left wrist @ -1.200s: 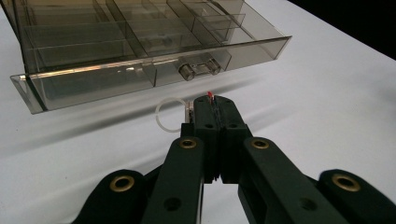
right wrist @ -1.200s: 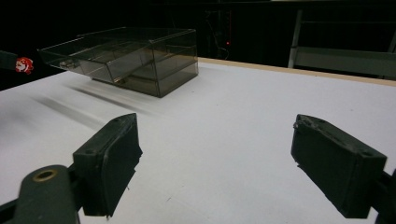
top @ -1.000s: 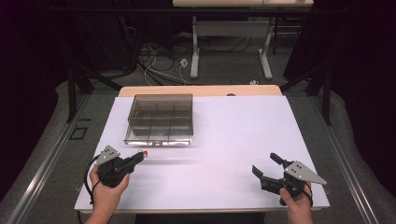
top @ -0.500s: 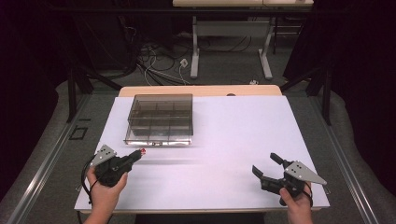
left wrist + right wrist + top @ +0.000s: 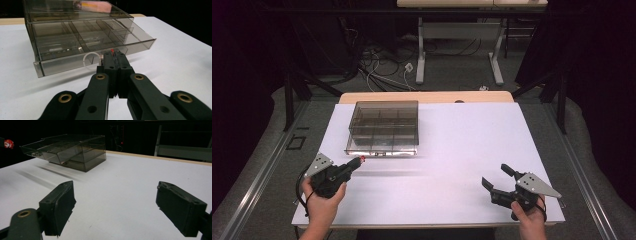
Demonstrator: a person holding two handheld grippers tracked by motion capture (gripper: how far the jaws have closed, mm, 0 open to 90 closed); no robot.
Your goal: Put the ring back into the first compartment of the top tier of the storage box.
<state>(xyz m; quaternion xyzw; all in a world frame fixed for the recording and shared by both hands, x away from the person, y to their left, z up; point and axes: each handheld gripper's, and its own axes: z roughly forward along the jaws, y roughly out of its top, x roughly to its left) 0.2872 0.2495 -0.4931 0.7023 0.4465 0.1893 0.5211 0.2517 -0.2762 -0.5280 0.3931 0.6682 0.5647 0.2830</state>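
Note:
A smoky clear drawer box (image 5: 383, 127) stands at the table's back left, its drawer (image 5: 82, 47) pulled out toward me, showing several compartments. My left gripper (image 5: 356, 163) hovers just in front of the drawer, shut on a small red piece (image 5: 361, 159). In the left gripper view the red piece (image 5: 112, 51) peeks out at the closed tips, next to the drawer's clear ring handle (image 5: 90, 60). My right gripper (image 5: 495, 174) is at the front right, low over the table and open, nothing between its jaws. Its own view shows the box (image 5: 72, 150) far off and the red piece (image 5: 8, 143).
The white table (image 5: 472, 145) has a wooden strip along its far edge (image 5: 427, 96). Beyond it are desk legs and cables on the floor (image 5: 382, 65). Dark curtains close off both sides.
My left gripper has drifted slightly left with the red piece still held. The right gripper has stayed put.

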